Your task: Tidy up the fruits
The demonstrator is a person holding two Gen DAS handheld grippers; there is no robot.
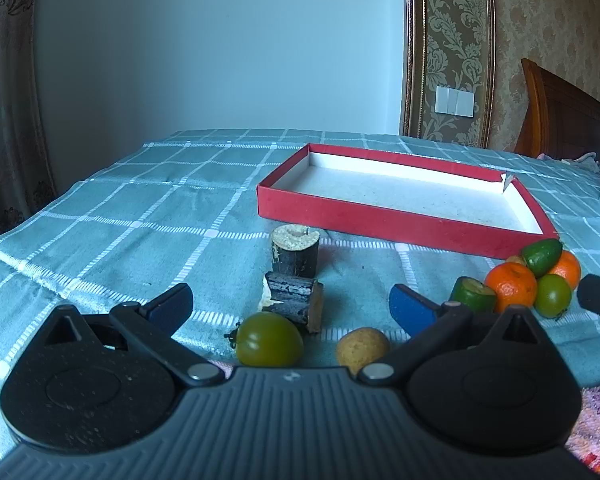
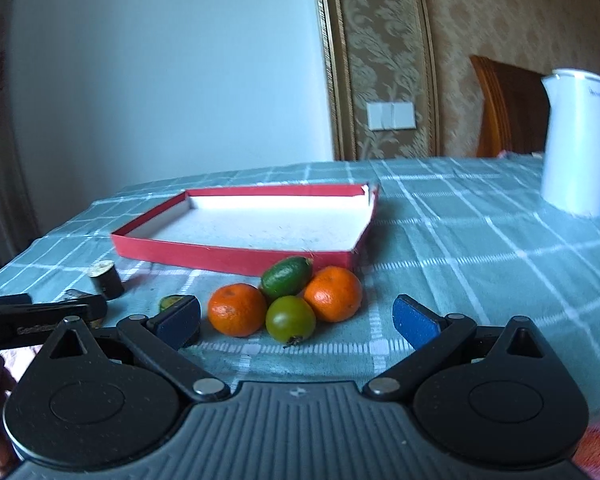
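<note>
Green tomato [image 1: 269,339] sits between the wide-open, empty left tool [image 1: 291,307] fingers.

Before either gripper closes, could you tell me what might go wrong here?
The oranges and green fruits touch in a pile; pinching one may roll the others. The sugarcane pieces stand right beside the green tomato, so the open left gripper could knock them. The tray has a torn corner.
</note>
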